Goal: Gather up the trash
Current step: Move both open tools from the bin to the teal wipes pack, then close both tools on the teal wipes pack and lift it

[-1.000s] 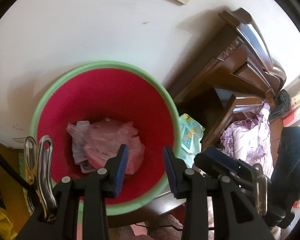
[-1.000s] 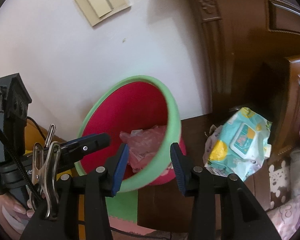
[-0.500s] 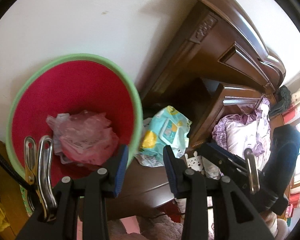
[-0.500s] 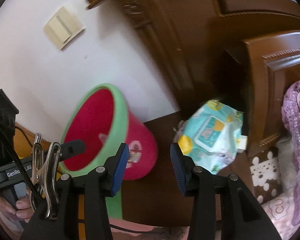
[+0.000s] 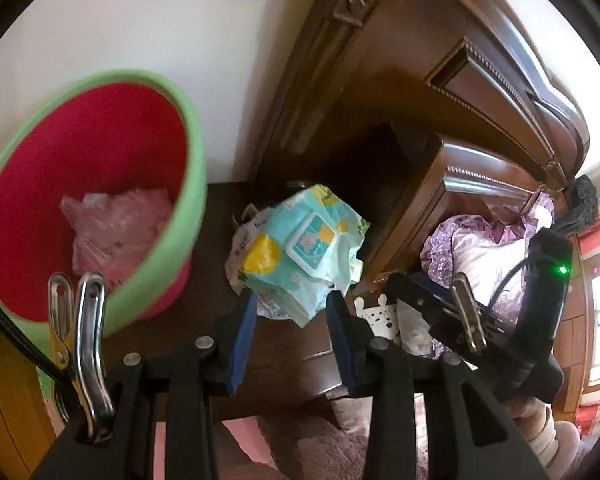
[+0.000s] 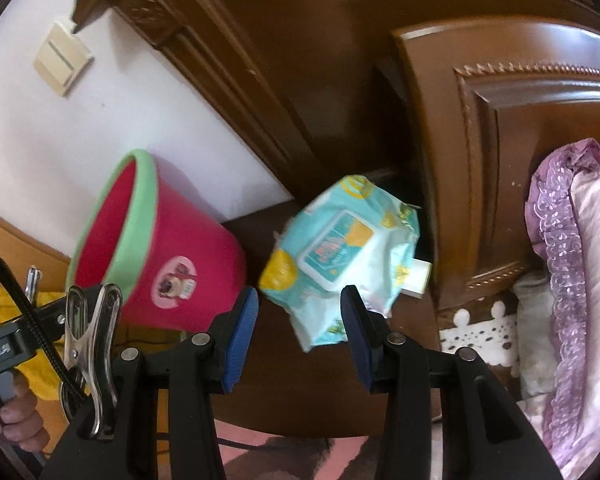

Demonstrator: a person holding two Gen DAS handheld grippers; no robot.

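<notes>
A crumpled light-blue wet-wipes pack (image 5: 300,248) (image 6: 340,252) lies on a dark wooden nightstand (image 5: 288,348) (image 6: 280,372). To its left stands a red bin with a green rim (image 5: 100,200) (image 6: 148,248); pink plastic trash (image 5: 116,228) lies inside it. My left gripper (image 5: 290,320) hangs open just in front of the pack's near edge, nothing between its blue pads. My right gripper (image 6: 298,318) is open too, its fingers flanking the pack's lower corner without pressing it. In the left wrist view the right gripper's body (image 5: 480,328) shows at the right.
A carved brown headboard (image 5: 440,100) (image 6: 460,100) rises behind the nightstand. A bed with purple lace pillows (image 5: 488,248) (image 6: 572,260) lies to the right. A beige wall switch (image 6: 62,58) sits on the white wall (image 5: 140,32). A hand (image 6: 20,424) holds the left tool.
Both grippers have swung right, from over the bin toward the wipes pack, which now sits near each view's centre. The bin has slid left. Jaw widths look unchanged.
</notes>
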